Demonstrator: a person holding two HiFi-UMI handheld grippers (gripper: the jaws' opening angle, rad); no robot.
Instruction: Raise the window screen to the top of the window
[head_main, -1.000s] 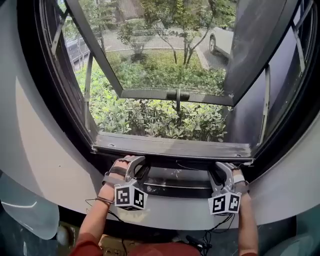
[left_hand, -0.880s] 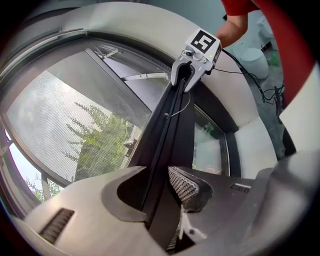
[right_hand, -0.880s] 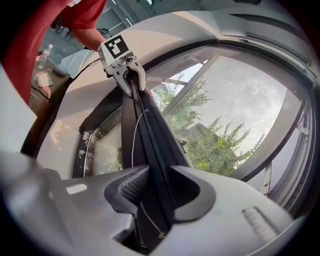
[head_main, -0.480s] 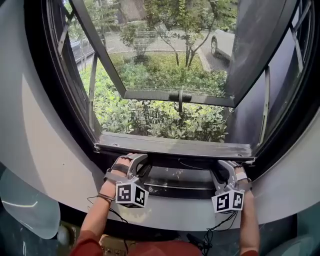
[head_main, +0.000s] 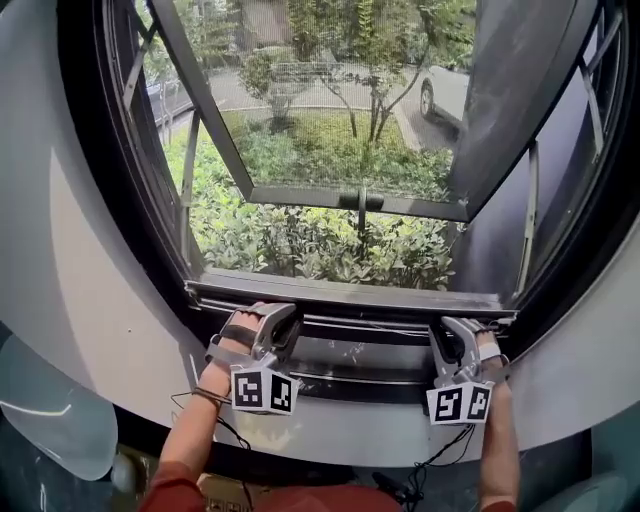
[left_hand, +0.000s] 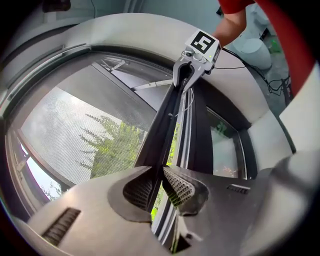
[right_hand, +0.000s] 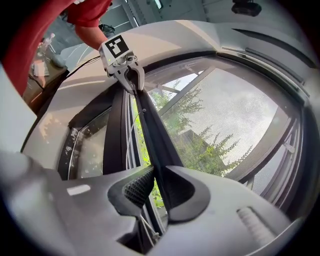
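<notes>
Head view: my left gripper (head_main: 278, 315) and right gripper (head_main: 461, 326) have just been closing and now clamp the screen bar (head_main: 350, 294) near its ends, low at the window's (head_main: 98, 200) near bottom edge.

Outside, a bed of green shrubs (head_main: 310, 240) lies below a lawn (head_main: 330, 135) with thin-trunked trees (head_main: 375, 70). A white car (head_main: 447, 88) is parked at the lawn's right edge, beside a paved road (head_main: 235, 92). Indoors, black cables (head_main: 418, 478) hang under the pale wall (head_main: 90, 300).
</notes>
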